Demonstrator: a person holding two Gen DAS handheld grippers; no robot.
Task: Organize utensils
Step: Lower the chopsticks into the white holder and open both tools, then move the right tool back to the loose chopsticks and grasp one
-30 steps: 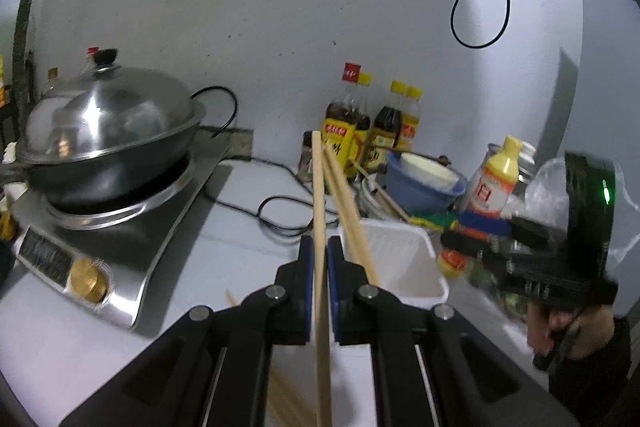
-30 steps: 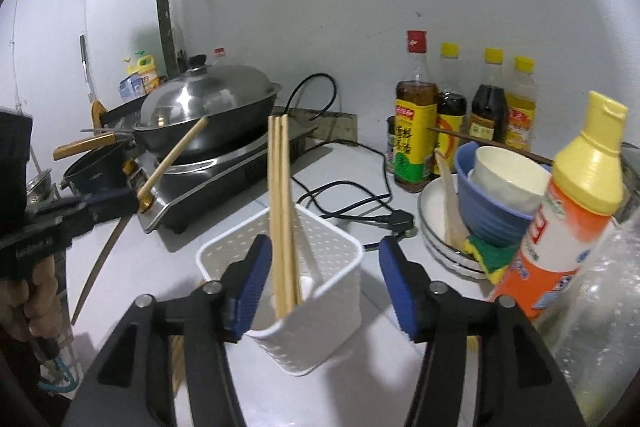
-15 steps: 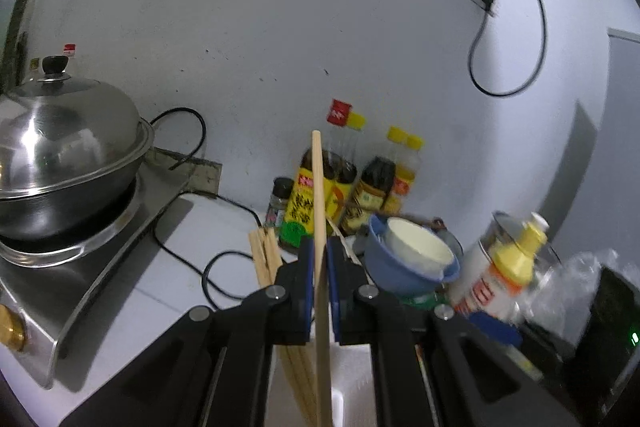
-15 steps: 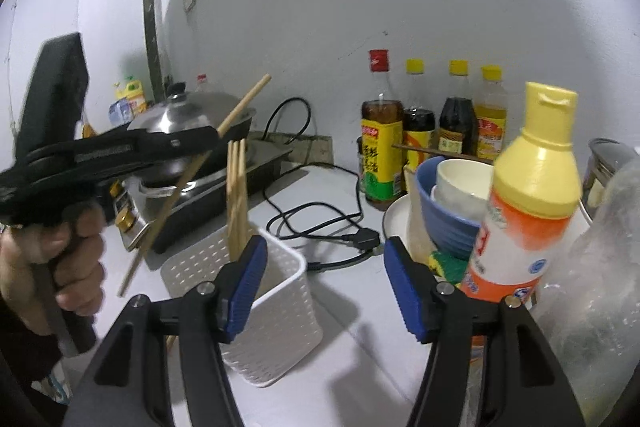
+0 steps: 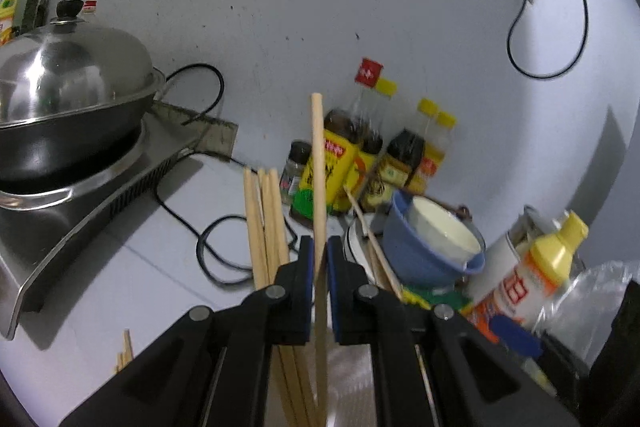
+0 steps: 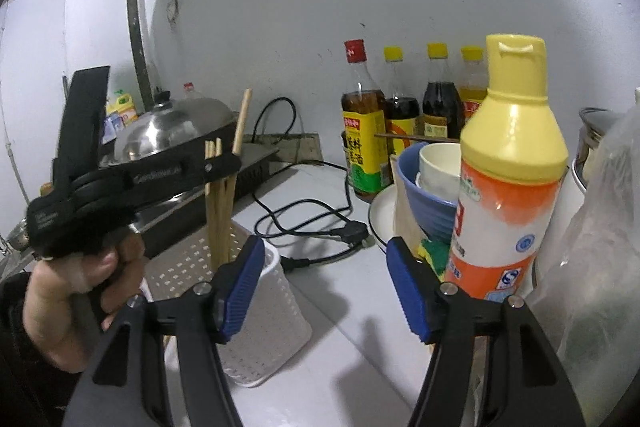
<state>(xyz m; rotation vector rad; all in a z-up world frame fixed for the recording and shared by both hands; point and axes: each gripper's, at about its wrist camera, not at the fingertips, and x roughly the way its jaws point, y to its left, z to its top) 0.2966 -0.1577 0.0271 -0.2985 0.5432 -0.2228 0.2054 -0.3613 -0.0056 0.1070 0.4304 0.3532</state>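
The left gripper [image 5: 317,275] is clamped tight on a single wooden chopstick [image 5: 318,171], which stands nearly upright between the blue pads and runs from the bottom edge at 6 o'clock up past the centre of the left wrist view. In the right wrist view the same gripper, held in a hand [image 6: 76,291] at 9 o'clock, carries that chopstick over the white perforated basket [image 6: 264,311]; its lower end seems to reach down inside the basket, though the black body of the tool hides the exact spot. Several more chopsticks [image 6: 218,211] already stand in the basket, leaning just beside the held one, and a few loose chopsticks [image 5: 124,351] lie on the white counter [image 5: 132,275] at 8 o'clock in the left wrist view. The right gripper [image 6: 324,291] hangs near the basket with its jaws well apart and nothing between them; they have just been opening a little wider, and its left blue pad sits in front of the basket's rim. At 3 o'clock of that view stands a yellow-capped orange bottle [image 6: 508,171], with a blue bowl [image 6: 420,195] holding a white cup just behind it. Sauce bottles [image 6: 404,119] line the wall at 12 o'clock, and a lidded wok [image 6: 176,131] sits on a cooker at 10 o'clock.
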